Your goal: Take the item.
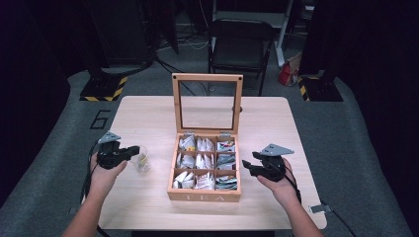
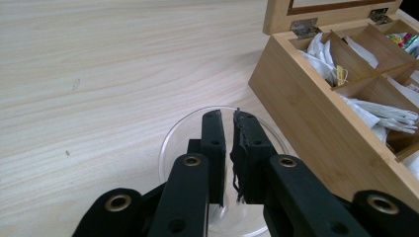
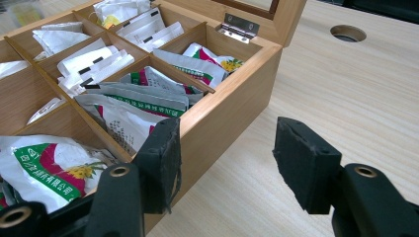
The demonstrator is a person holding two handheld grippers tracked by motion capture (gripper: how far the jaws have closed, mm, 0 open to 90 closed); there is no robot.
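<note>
Now your left gripper (image 1: 132, 149) hovers over the one clear glass cup (image 1: 142, 159) left of the tea box (image 1: 205, 194), jaws nearly together with a thin gap, nothing visibly pinched. Your right gripper (image 1: 248, 167) sits level beside the box's right wall, jaws half apart and empty. Nine compartments hold tea sachets (image 3: 131, 101), lid (image 1: 207, 77) upright. Pale wooden table (image 1: 148, 111), grey floor, one dark chair (image 1: 240, 42) behind.
</note>
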